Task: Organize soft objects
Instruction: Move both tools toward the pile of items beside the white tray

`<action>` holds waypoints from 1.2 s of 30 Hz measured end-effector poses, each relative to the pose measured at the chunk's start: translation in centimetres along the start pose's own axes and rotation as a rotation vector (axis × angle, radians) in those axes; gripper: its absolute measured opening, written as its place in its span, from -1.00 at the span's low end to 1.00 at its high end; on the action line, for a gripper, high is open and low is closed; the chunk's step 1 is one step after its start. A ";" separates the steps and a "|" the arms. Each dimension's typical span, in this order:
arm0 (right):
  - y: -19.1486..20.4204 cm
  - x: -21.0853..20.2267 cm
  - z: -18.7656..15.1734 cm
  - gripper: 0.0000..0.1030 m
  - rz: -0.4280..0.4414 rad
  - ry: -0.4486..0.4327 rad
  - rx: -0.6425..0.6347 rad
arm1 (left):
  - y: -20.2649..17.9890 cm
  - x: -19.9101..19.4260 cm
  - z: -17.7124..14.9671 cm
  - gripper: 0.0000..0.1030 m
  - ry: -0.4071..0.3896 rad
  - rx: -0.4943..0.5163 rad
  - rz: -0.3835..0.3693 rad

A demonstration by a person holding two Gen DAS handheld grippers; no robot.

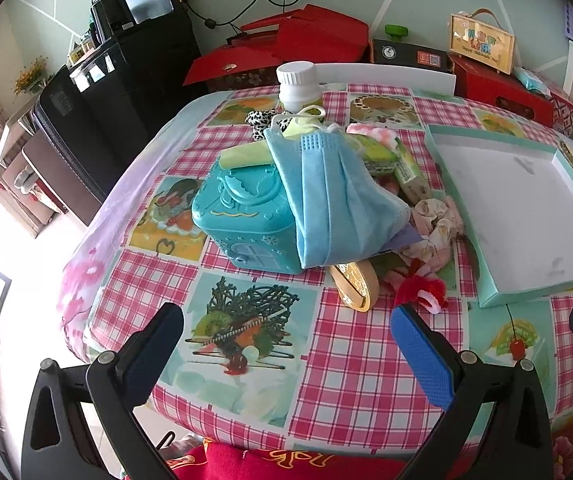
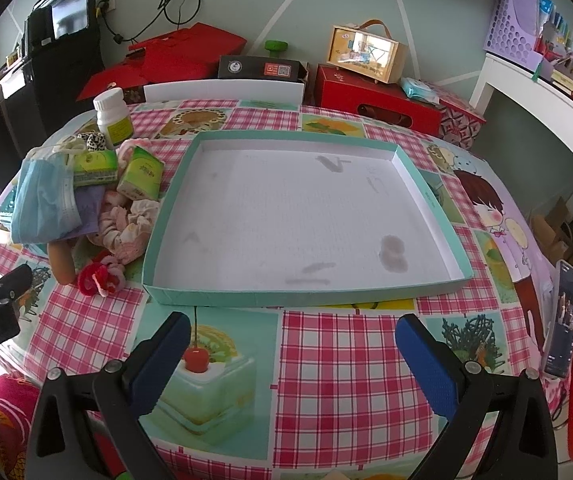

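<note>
A pile of small items sits on the checked tablecloth. A blue face mask (image 1: 334, 196) (image 2: 44, 200) drapes over a teal plastic case (image 1: 238, 220). Beside it lie pale fabric scrunchies (image 1: 438, 224) (image 2: 126, 228), a red fuzzy scrunchie (image 1: 420, 290) (image 2: 96, 278), green tissue packs (image 2: 140, 174) and a leopard-print scrunchie (image 1: 260, 120). A shallow teal tray (image 1: 490, 292) (image 2: 246, 300) with a white floor holds nothing. My left gripper (image 1: 286, 332) hangs open before the pile. My right gripper (image 2: 292, 340) is open in front of the tray.
A white pill bottle (image 1: 296, 86) (image 2: 112, 118) stands behind the pile, and a gold round object (image 1: 356, 286) leans at its front. Red boxes (image 2: 370, 92) and a wooden case (image 2: 366, 54) line the wall. A phone (image 2: 562, 320) stands at the right table edge.
</note>
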State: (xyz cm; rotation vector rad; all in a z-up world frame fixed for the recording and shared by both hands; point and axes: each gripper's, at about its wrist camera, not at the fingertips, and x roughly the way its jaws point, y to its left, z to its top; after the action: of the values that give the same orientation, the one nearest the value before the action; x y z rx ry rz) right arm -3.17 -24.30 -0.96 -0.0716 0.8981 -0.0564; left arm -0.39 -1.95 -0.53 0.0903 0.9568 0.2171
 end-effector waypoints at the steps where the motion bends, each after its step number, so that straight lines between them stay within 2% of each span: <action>1: 0.0 0.0 0.0 1.00 0.000 0.000 0.000 | 0.0 0.0 0.0 1.00 0.000 0.001 0.000; 17: 0.3 0.2 -0.1 1.00 -0.006 0.009 -0.017 | -0.4 0.2 0.0 1.00 0.007 0.020 0.006; 24: 0.6 0.1 -0.1 1.00 -0.001 0.006 -0.034 | -0.3 -0.4 0.0 1.00 -0.014 0.019 -0.003; 31: 0.4 -0.5 0.8 1.00 0.092 -0.025 -0.009 | 1.1 -1.4 1.5 1.00 -0.002 -0.054 -0.175; 36: 1.2 -1.1 2.6 1.00 0.147 -0.079 -0.007 | 2.2 -1.9 3.3 1.00 -0.036 -0.097 -0.239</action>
State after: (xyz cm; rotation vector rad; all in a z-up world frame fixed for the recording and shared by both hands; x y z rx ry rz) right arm -1.85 -22.96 1.41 -0.0145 0.8223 0.0860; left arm 0.89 -0.18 3.24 -0.1093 0.9112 0.0409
